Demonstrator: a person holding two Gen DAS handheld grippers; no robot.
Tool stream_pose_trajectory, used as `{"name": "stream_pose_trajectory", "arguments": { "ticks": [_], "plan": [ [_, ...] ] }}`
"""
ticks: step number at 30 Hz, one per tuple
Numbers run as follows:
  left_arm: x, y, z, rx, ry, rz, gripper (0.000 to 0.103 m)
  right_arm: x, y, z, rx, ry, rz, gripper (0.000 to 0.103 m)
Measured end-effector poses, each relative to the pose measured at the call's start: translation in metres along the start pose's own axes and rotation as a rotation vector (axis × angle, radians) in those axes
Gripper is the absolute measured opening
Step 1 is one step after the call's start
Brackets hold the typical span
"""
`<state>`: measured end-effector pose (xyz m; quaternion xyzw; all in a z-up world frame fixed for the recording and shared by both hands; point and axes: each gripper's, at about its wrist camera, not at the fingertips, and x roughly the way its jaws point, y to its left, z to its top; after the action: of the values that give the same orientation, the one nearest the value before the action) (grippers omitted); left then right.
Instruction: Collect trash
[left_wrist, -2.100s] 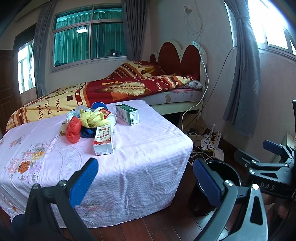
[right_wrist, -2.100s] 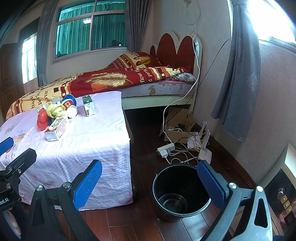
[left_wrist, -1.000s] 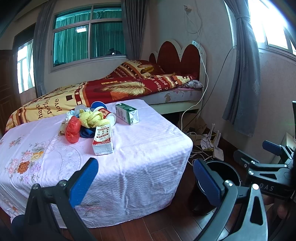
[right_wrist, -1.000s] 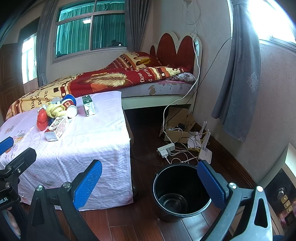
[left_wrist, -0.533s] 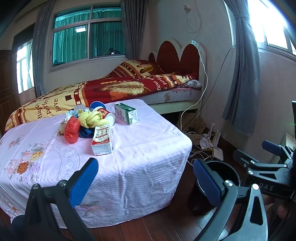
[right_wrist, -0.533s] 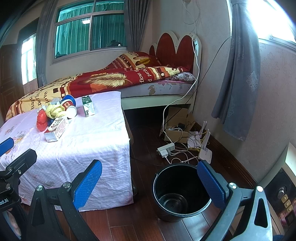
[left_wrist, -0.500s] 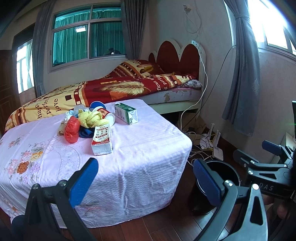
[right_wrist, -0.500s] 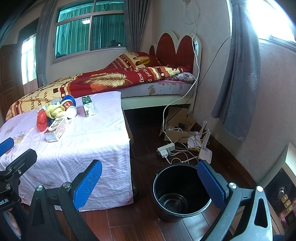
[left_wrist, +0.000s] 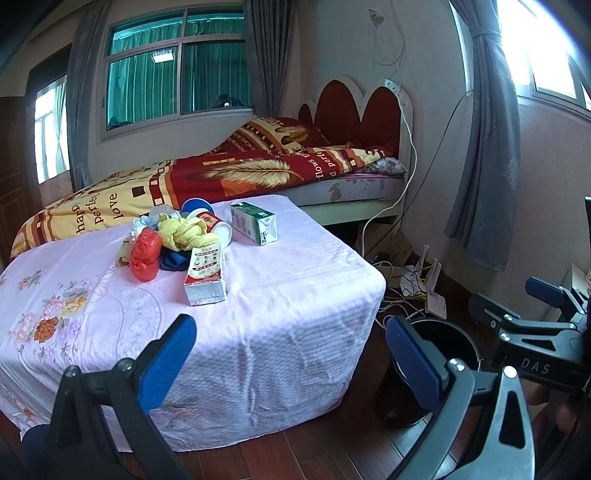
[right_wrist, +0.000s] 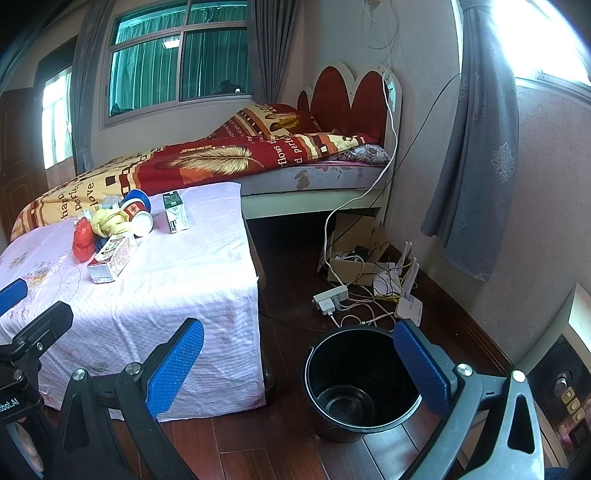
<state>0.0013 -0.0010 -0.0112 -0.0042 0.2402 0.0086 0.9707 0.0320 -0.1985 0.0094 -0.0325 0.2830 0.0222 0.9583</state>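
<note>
Both grippers spread and holding nothing; trash piled on the table, bin on the floor.

Left wrist view: left gripper (left_wrist: 291, 354) jaws wide apart, nothing between them, low in front of the cloth-covered table (left_wrist: 295, 295). Trash sits toward the table's far left: red-and-white carton (left_wrist: 205, 277) lying nearest, red bag (left_wrist: 145, 254) and yellow bag (left_wrist: 184, 230) bunched together behind it, green-and-white carton (left_wrist: 254, 223) apart to their right. Black bin (left_wrist: 448, 341) on the floor right of the table, partly hidden by the right finger. Right gripper (left_wrist: 532, 314) visible at far right.
Right wrist view: right gripper (right_wrist: 299, 367) jaws wide apart, empty, directly over the bin (right_wrist: 362, 384), which shows a bare bottom. Same trash pile (right_wrist: 110, 232) on the table's far left; power strip (right_wrist: 330, 297) and cables on the floor beyond the bin.
</note>
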Motion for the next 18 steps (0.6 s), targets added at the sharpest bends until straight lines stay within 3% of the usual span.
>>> {"name": "stream_pose_trajectory", "arguments": {
  "ticks": [12, 18],
  "plan": [
    [-0.001, 0.004, -0.003, 0.000, 0.022, 0.008, 0.103, -0.001, -0.001, 0.000, -0.002, 0.005, 0.001, 0.103],
    [0.010, 0.026, 0.003, -0.061, 0.051, -0.024, 0.103, 0.003, 0.003, -0.001, -0.014, 0.011, 0.028, 0.103]
  ]
}}
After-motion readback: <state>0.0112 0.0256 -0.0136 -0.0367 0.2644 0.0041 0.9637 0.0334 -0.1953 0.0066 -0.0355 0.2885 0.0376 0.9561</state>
